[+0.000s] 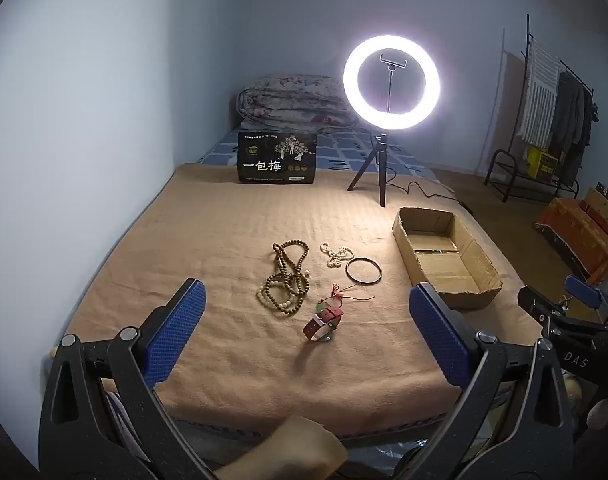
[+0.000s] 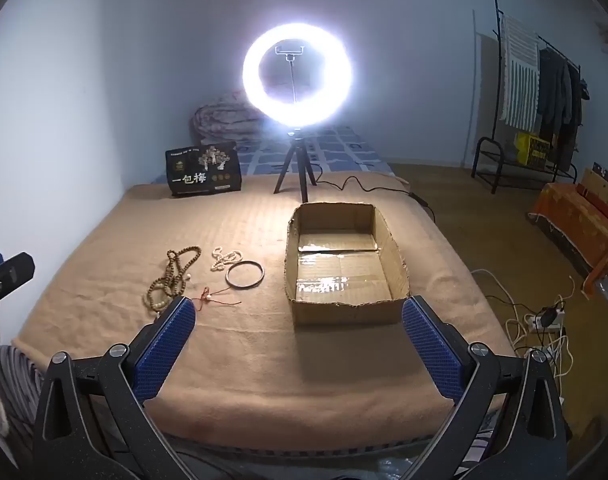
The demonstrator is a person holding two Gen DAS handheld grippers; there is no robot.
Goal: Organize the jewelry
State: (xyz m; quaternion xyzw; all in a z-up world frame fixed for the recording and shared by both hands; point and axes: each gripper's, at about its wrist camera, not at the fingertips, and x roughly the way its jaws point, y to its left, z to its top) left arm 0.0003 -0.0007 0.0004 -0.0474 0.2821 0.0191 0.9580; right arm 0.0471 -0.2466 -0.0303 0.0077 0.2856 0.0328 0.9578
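A tan blanket (image 1: 231, 360) covers the near part of a bed and carries everything of the task. On its right side stands an open cardboard box (image 2: 346, 314), upright, with shiny tape across its bare floor. Behind the box a lit ring light (image 1: 390, 81) rises on a small tripod, and a black printed package (image 1: 277, 157) stands upright at the blanket's far edge, well left of the tripod. The left gripper (image 1: 308, 336) hangs above the blanket's near edge with its blue-padded fingers spread wide and nothing between them; the right gripper (image 2: 297, 338) is likewise wide apart and empty, pointed at the box's near wall. The jewelry lies loose on the blanket left of the box: a tangle of brown bead strands (image 1: 285, 278) farthest left, a small string of pale beads (image 1: 335, 255) just beside a thin dark bangle (image 1: 364, 271), a red cord charm (image 1: 340, 294) nearer, and a red strap watch (image 1: 323, 322) nearest the left gripper.
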